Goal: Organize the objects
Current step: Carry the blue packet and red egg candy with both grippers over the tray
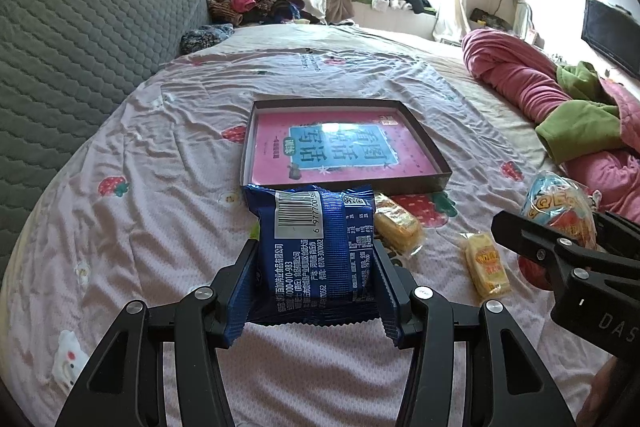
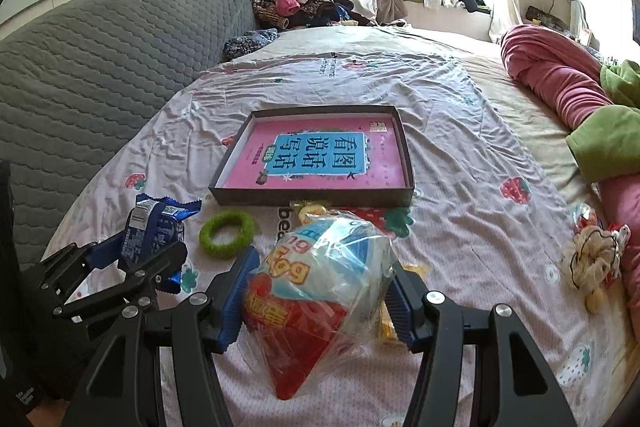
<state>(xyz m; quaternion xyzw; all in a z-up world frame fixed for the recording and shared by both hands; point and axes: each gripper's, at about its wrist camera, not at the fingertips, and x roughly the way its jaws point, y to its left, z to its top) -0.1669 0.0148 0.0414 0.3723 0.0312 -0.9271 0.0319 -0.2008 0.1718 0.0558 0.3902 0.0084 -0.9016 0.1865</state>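
Note:
My left gripper [image 1: 316,267] is shut on a blue snack packet [image 1: 316,247], held barcode side up above the bed. My right gripper [image 2: 320,291] is shut on an egg-shaped toy in clear plastic wrap [image 2: 320,287], red below and pale blue above. Each gripper shows in the other's view: the right one [image 1: 560,239] at the right edge, the left one [image 2: 132,255] at the lower left with the blue packet [image 2: 156,227]. Ahead of both lies a shallow dark box [image 1: 424,143] [image 2: 312,197] with a pink book [image 1: 340,151] [image 2: 320,155] inside.
Two yellow wrapped snacks [image 1: 398,223] [image 1: 486,265] lie on the strawberry-print sheet [image 1: 160,155] in front of the box. A green ring [image 2: 227,233] sits left of the toy. A hair tie with trinkets [image 2: 592,255] lies right. Pink and green bedding [image 1: 560,99] bunches at right; grey headboard [image 1: 80,47] left.

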